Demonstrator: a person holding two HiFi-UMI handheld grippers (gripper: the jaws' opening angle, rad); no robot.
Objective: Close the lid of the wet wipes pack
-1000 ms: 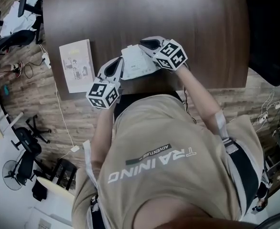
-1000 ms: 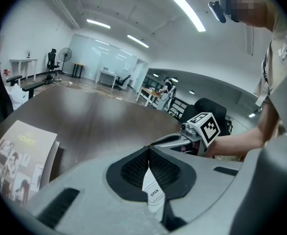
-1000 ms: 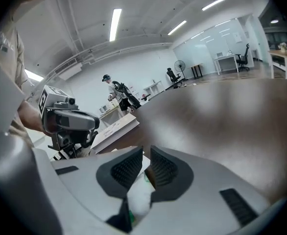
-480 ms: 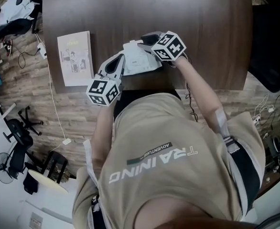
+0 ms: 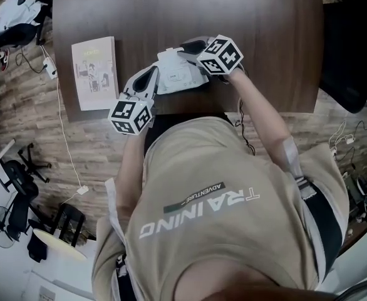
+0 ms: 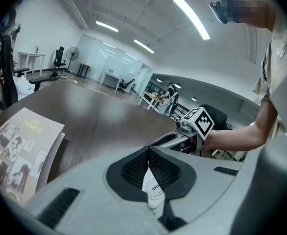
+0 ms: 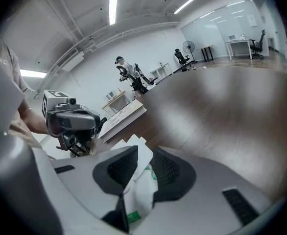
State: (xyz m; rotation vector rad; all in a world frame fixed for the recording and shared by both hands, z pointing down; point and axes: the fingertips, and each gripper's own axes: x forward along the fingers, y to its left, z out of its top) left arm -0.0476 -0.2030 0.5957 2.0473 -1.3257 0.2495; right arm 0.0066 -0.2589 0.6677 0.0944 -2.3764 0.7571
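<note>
As its jaws close, the right gripper [image 7: 146,149] straddles the pack [image 7: 139,196].

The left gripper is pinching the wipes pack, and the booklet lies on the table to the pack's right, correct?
Not quite. The booklet lies to the left of the wet wipes pack, not to its right; the head view shows this. The left gripper is indeed pinching the pack.

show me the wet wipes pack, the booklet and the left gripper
wet wipes pack [image 5: 177,74]: head view, its white top face.
booklet [image 5: 94,74]: head view, middle of its cover.
left gripper [image 6: 149,153]: left gripper view, between its fingertips, shut on the pack's flap.
</note>
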